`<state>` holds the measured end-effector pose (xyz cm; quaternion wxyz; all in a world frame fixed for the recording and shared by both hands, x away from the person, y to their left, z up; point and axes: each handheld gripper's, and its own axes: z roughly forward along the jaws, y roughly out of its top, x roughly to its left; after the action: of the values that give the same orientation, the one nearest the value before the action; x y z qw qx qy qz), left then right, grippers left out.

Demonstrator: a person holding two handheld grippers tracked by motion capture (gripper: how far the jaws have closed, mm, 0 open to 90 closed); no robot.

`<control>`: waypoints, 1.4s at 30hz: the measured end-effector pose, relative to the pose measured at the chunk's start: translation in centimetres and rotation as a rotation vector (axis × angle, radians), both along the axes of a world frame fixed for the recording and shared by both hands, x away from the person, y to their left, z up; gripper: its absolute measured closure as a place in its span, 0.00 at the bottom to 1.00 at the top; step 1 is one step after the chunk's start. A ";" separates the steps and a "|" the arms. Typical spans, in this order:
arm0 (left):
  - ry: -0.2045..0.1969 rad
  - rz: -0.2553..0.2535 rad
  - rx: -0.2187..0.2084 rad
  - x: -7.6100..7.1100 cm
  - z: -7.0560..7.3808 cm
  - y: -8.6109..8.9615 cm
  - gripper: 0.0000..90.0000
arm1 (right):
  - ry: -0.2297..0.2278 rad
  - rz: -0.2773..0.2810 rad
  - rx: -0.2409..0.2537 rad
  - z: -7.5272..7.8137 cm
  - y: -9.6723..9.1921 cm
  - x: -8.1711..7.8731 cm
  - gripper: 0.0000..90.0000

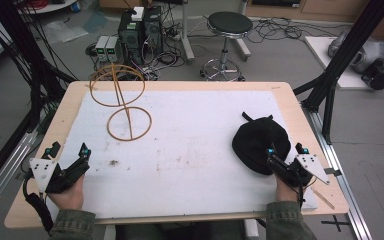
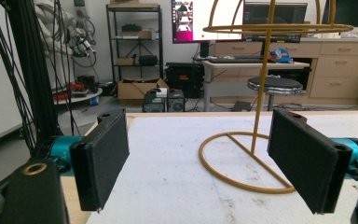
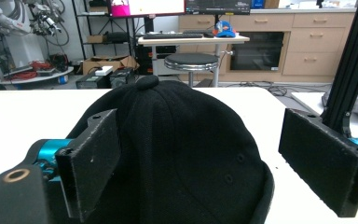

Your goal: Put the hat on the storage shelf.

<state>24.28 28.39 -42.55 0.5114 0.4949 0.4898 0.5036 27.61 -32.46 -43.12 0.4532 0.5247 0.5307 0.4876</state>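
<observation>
A robotics lab or workshop. Black frame posts (image 1: 336, 75) hung with cables (image 1: 15, 55) flank the desk (image 1: 40, 135); computers (image 1: 141, 30) and power boxes (image 1: 107, 47) sit on the floor by a stool (image 1: 229, 25). Behind are shelves (image 2: 133, 46), monitors (image 2: 207, 21) and a keyboard (image 2: 235, 59).

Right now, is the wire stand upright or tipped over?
Upright. The wire stand sits with its lower ring flat on the white mat; its post rises straight to the upper ring in the left gripper view.
</observation>
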 end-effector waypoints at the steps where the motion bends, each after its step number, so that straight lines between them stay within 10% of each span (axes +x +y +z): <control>1: 0.000 -0.001 -0.002 0.0 0.0 0.0 0.23 | -0.001 -0.001 0.000 0.0 0.0 0.0 0.14; 22: 0.004 -0.012 -0.016 0.2 -0.1 0.1 0.23 | -0.079 -0.014 0.007 0.7 0.1 -0.7 0.14; 42: 0.008 -0.025 -0.021 0.4 -0.2 0.1 0.23 | -0.023 0.021 -0.040 0.8 0.5 0.6 0.14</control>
<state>24.71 28.48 -42.76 0.5207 0.4978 0.4909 0.4900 28.17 -31.97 -42.36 0.4644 0.5044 0.5406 0.4875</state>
